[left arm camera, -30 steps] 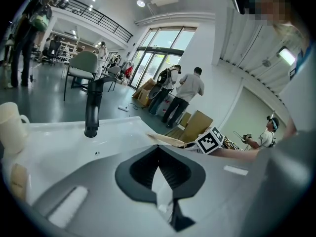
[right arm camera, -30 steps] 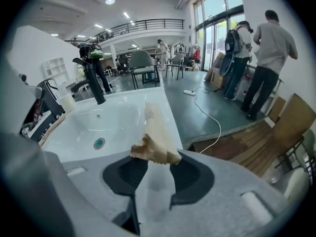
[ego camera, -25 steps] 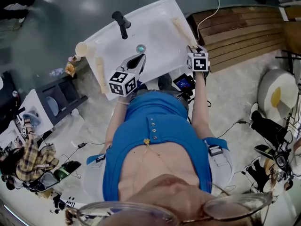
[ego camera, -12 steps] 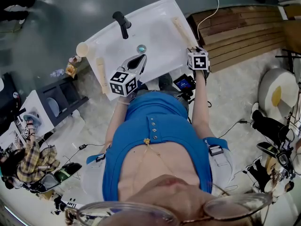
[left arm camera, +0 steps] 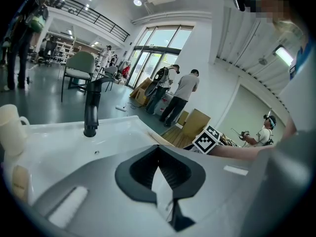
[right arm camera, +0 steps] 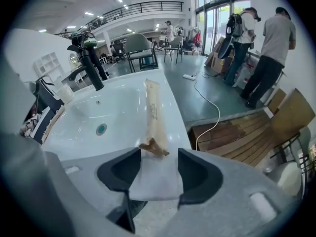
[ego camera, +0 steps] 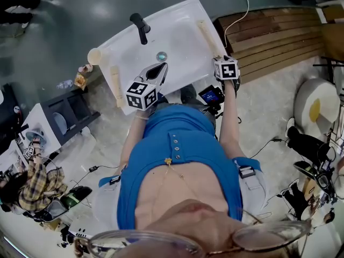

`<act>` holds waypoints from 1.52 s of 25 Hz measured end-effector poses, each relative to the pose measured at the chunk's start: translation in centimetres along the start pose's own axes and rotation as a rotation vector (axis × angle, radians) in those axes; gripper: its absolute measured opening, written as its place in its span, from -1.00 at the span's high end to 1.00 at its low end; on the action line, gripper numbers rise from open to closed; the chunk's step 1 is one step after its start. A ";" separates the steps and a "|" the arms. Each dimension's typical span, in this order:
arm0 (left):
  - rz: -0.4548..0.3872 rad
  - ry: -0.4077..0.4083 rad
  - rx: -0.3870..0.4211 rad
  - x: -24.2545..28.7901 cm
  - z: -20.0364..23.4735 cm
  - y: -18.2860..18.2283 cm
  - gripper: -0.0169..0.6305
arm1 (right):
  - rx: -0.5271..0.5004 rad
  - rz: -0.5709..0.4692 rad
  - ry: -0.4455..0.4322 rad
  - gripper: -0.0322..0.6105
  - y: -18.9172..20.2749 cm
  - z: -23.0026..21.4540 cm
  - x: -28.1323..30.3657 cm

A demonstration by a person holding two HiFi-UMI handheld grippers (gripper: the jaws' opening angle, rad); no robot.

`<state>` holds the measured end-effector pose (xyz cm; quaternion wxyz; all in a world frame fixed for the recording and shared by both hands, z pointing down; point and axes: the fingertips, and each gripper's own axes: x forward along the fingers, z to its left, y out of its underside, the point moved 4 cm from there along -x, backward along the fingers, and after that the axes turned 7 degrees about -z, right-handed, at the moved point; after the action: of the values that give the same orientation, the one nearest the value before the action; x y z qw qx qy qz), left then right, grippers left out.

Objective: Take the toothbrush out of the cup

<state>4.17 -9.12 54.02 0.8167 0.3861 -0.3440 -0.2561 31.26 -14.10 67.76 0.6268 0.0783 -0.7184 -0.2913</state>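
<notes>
A long beige toothbrush (ego camera: 207, 35) (right arm camera: 152, 107) lies along the right rim of the white sink (ego camera: 177, 31). The cream cup (ego camera: 94, 56) (left arm camera: 11, 130) stands at the sink's far left corner, with no brush showing in it. My right gripper (ego camera: 221, 58) (right arm camera: 159, 158) points steeply down over the brush's near end. Its jaws have just been opening and now stand wide; the frayed brush end lies just beyond the tips, untouched. My left gripper (ego camera: 159, 69) (left arm camera: 159, 149) is shut and holds nothing, over the sink's front rim.
A black faucet (ego camera: 140, 27) (left arm camera: 91, 110) rises at the back of the basin, and the drain (ego camera: 160, 55) sits in its middle. A second beige stick (ego camera: 114, 84) lies on the left rim. Wooden planks (ego camera: 274, 36) lie right of the sink. People stand in the background.
The right gripper's marker cube has drawn slightly back toward me from the brush's end. The toothbrush stays on the rim. The left gripper has not moved.
</notes>
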 end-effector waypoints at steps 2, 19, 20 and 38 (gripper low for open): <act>-0.004 0.001 0.001 -0.1 0.2 -0.1 0.94 | -0.003 0.003 -0.015 0.19 -0.1 0.4 -0.1; -0.067 -0.016 -0.009 -1.9 0.2 -0.9 0.94 | -0.109 -0.091 -0.130 0.18 -4.1 3.6 -2.4; -0.072 -0.018 -0.013 -2.1 0.2 -1.0 0.94 | -0.121 -0.094 -0.141 0.19 -4.3 3.9 -2.5; -0.144 -0.108 -0.042 -5.7 3.1 -1.6 0.94 | -0.358 -0.206 -0.357 0.44 -9.5 12.7 -2.8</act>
<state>-2.08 -7.51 52.13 0.7845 0.3781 -0.3534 -0.3416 17.40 -16.51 59.91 0.4610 -0.0136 -0.7430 -0.4849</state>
